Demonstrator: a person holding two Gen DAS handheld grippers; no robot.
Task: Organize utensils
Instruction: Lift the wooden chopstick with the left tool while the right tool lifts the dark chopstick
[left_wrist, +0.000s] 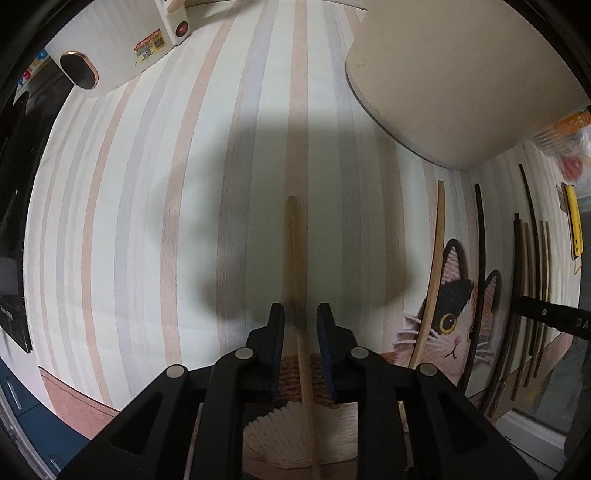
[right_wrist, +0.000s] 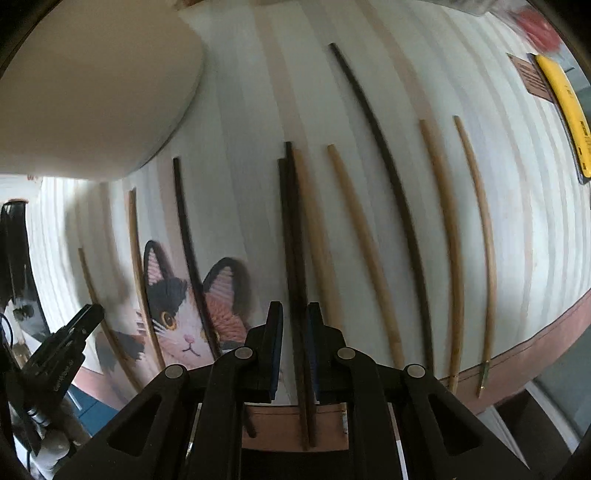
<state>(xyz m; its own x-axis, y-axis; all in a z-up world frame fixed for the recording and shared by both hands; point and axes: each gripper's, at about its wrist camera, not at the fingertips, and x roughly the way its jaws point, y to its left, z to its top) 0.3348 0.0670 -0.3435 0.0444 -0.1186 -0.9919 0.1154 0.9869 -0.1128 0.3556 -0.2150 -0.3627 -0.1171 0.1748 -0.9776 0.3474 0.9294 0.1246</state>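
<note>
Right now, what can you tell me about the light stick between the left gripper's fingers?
The light chopstick is a long, thin, pale wooden-looking stick. It runs straight ahead between the fingers of the left gripper, with a gap on each side, so nothing pinches it. Its far end lies over the striped tablecloth, inside the gripper's shadow. Its near end passes under the gripper, out of sight.

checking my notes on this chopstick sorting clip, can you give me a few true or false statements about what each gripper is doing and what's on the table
1. A light wooden chopstick lies between the left gripper fingers. True.
2. The right gripper straddles a pale chopstick. False: dark brown chopsticks run between its fingers.
3. The striped tablecloth bears a calico cat picture. True.
4. The yellow flat tool lies between the chopsticks. False: it lies beyond them, at the far right.
5. A beige round container stands on the cloth. True.
</note>
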